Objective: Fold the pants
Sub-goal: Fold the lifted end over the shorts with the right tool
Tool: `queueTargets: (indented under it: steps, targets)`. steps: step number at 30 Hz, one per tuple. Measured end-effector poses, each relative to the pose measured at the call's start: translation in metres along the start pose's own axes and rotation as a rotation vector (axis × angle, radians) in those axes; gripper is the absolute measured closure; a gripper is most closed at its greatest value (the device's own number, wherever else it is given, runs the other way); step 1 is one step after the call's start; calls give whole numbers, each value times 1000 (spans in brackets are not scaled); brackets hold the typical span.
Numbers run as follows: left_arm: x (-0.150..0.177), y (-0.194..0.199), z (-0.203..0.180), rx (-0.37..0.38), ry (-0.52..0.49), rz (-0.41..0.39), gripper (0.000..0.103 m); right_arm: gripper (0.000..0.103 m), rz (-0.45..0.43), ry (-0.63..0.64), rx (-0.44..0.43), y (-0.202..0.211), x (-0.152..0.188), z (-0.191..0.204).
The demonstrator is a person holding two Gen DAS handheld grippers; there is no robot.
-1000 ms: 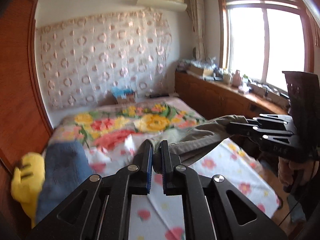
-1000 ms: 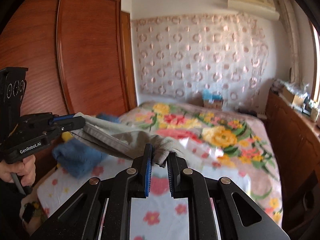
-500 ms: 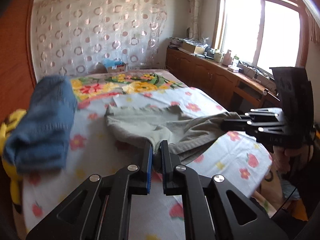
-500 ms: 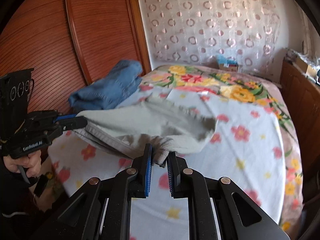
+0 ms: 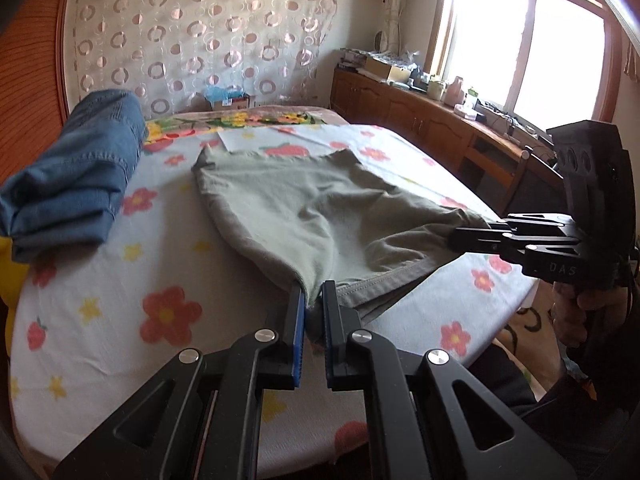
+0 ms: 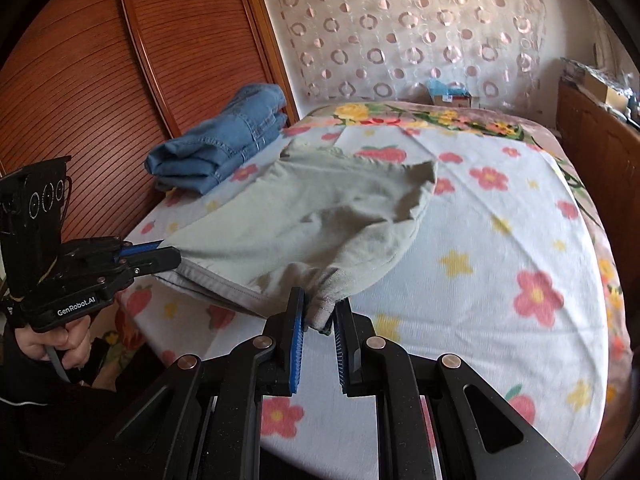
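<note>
Grey-green pants [image 5: 304,208] lie spread on the flowered bed sheet [image 5: 120,312], legs pointing away from me, waistband at the near edge. My left gripper [image 5: 313,300] is shut on one end of the waistband. My right gripper [image 6: 320,306] is shut on the other end of the waistband of the same pants [image 6: 320,208]. The right gripper also shows in the left wrist view [image 5: 460,238], and the left gripper in the right wrist view [image 6: 168,254]. The waistband hangs slightly slack between them, just above the sheet.
A stack of folded blue jeans [image 5: 80,176] sits on the bed's left side, also in the right wrist view [image 6: 224,140]. A wooden wardrobe [image 6: 120,80] stands to the left. Wooden cabinets [image 5: 420,128] under a window run along the right.
Both grippers have lowered with the pants from held up in the air. The legs now lie spread flat on the sheet, away from me.
</note>
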State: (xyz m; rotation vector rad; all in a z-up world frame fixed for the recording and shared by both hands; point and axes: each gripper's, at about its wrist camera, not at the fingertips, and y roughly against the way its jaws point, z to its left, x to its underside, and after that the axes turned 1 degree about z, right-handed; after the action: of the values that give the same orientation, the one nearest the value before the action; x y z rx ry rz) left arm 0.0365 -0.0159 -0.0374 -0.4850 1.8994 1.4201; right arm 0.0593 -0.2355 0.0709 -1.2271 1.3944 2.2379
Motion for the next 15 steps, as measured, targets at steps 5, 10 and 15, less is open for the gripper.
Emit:
queueTargets:
  steps: [5, 10, 15]
  targets:
    - [3, 2, -1, 3, 2, 6, 94, 89, 11, 8, 16, -1, -1, 9]
    - [7, 4, -2, -5, -6, 3, 94, 89, 11, 10, 19, 0, 2, 13]
    - [10, 6, -2, -8, -10, 1, 94, 89, 4, 15, 18, 4, 8, 13]
